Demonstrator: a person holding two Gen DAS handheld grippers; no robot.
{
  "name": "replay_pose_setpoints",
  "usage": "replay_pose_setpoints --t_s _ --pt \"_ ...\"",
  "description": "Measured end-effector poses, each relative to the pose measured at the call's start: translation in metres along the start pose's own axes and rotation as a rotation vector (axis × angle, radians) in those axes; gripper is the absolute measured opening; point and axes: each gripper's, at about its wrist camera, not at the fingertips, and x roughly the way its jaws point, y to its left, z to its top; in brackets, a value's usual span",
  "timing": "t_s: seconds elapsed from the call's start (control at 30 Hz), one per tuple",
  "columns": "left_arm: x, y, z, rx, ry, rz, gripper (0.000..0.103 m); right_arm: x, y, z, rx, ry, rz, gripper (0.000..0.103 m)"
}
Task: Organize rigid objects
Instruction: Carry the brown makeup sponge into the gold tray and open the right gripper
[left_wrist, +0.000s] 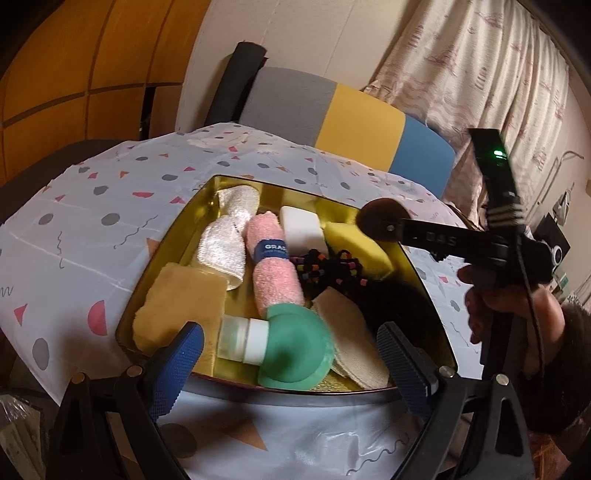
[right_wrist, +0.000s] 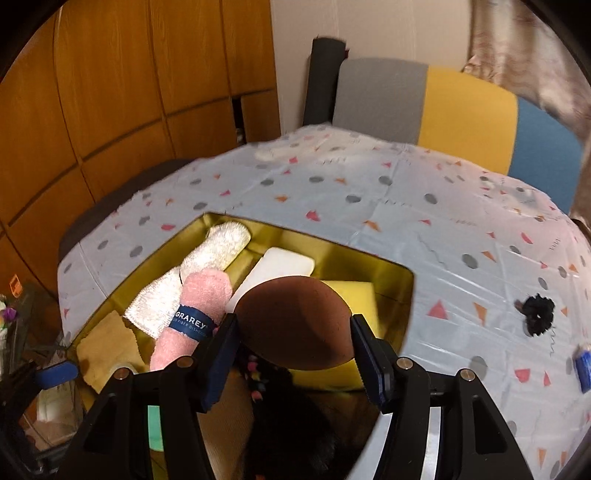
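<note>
Pink towel (right_wrist: 192, 325) band reads "GRAREY"; right hand-held gripper (right_wrist: 295, 328) grasping brown disc (right_wrist: 295, 325); left (left_wrist: 291, 365) released.

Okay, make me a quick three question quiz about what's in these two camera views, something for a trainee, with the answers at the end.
1. True or false: the right gripper is closed on a brown disc.
2. Which item lies in the gold tin? A) a pink rolled towel B) a metal spoon C) a glass cup
3. Fill in: the left gripper hovers open at the tin's near edge, above a green object and a small ______ with a white cap.

Key
1. True: the disc sits clamped between the pads.
2. A, the pink rolled towel.
3. Bottle.
</note>
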Motion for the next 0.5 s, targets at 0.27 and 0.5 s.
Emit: replay_pose_setpoints --t_s 0.27,0.5 --pt "0.001 0.008 0.001 -0.026 0.005 -0.006 0.096 0.044 0.012 0.021 -0.005 0.091 0.016 0.070" --pt "0.003 0.013 0.001 -0.048 0.012 -0.005 0.096 0.025 0.004 0.015 0.056 0.029 -0.013 0.076"
